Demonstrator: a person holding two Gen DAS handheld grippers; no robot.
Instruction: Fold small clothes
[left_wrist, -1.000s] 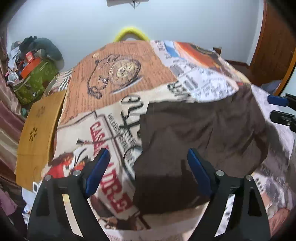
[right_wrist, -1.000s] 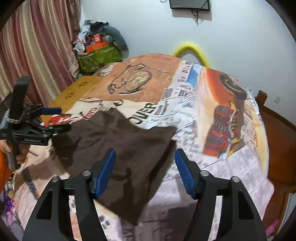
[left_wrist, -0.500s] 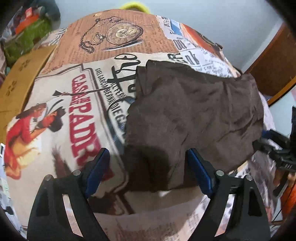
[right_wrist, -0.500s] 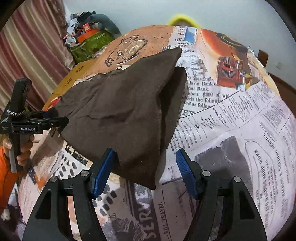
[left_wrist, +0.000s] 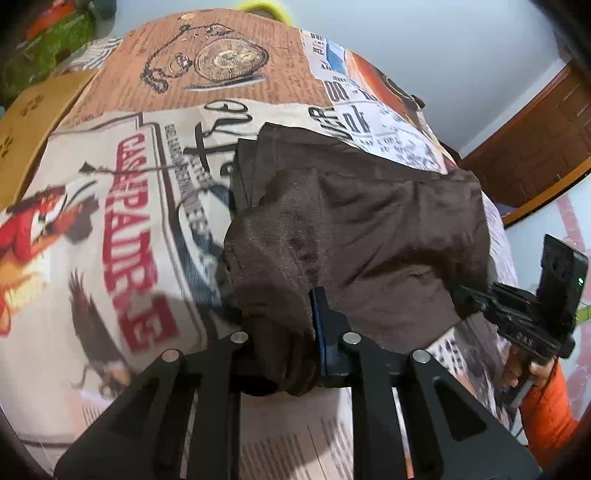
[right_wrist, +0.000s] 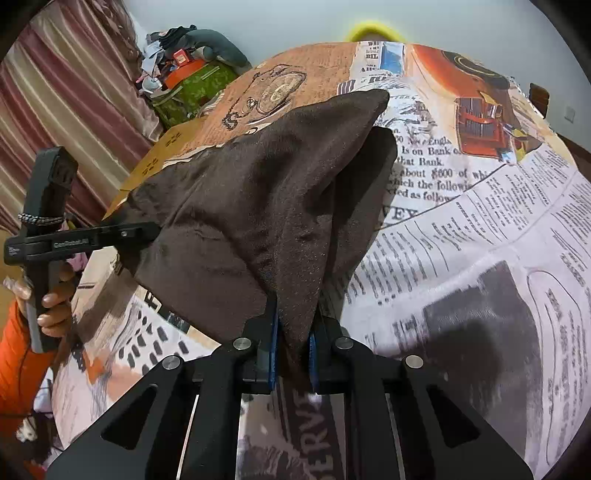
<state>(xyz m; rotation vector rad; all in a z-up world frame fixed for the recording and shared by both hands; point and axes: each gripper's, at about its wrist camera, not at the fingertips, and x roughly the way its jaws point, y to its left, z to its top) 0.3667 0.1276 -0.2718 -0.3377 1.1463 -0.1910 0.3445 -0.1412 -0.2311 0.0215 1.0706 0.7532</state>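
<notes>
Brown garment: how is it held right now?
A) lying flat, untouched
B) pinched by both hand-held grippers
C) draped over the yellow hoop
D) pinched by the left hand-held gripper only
B: the brown garment is clamped in the right hand-held gripper and the left hand-held gripper.

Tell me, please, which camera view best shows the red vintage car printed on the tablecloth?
The right wrist view: the red vintage car sits unobstructed beyond the brown garment. The left wrist view catches only an orange sliver of that print near the table's far edge.
</notes>
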